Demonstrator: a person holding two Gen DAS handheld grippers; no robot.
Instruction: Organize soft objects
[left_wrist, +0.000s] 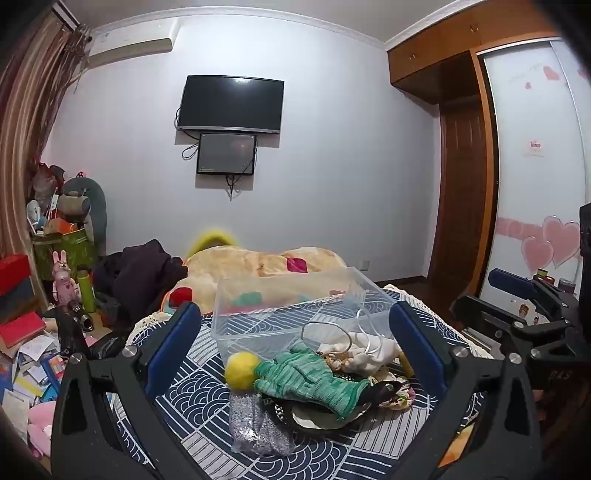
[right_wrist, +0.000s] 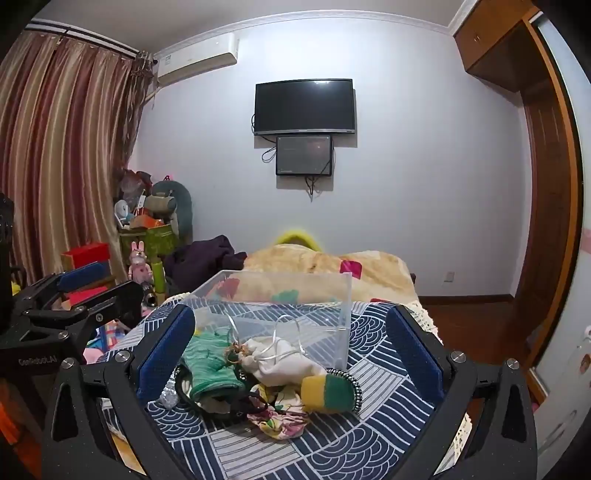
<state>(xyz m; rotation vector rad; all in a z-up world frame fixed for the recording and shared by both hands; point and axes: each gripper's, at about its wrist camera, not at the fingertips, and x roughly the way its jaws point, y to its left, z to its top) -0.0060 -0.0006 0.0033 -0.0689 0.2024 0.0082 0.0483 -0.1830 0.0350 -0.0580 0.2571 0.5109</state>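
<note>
A pile of soft things lies on the blue patterned bedspread (left_wrist: 192, 413), in front of a clear plastic bin (left_wrist: 295, 314). The pile holds a green knitted hat with a yellow pompom (left_wrist: 306, 380), a silver glittery pouch (left_wrist: 255, 424), a white drawstring bag (left_wrist: 365, 350) and a floral cloth (right_wrist: 277, 417). A yellow and green sponge-like piece (right_wrist: 328, 391) lies at the pile's right. My left gripper (left_wrist: 295, 343) is open and empty above the pile. My right gripper (right_wrist: 291, 350) is open and empty too; the bin (right_wrist: 288, 295) stands just behind the pile.
A beige blanket (left_wrist: 258, 266) and dark clothes (left_wrist: 144, 273) lie at the far end of the bed. Boxes, toys and papers clutter the floor at left (left_wrist: 37, 332). A wardrobe (left_wrist: 532, 166) stands at right. The other gripper shows at the right edge (left_wrist: 524, 306).
</note>
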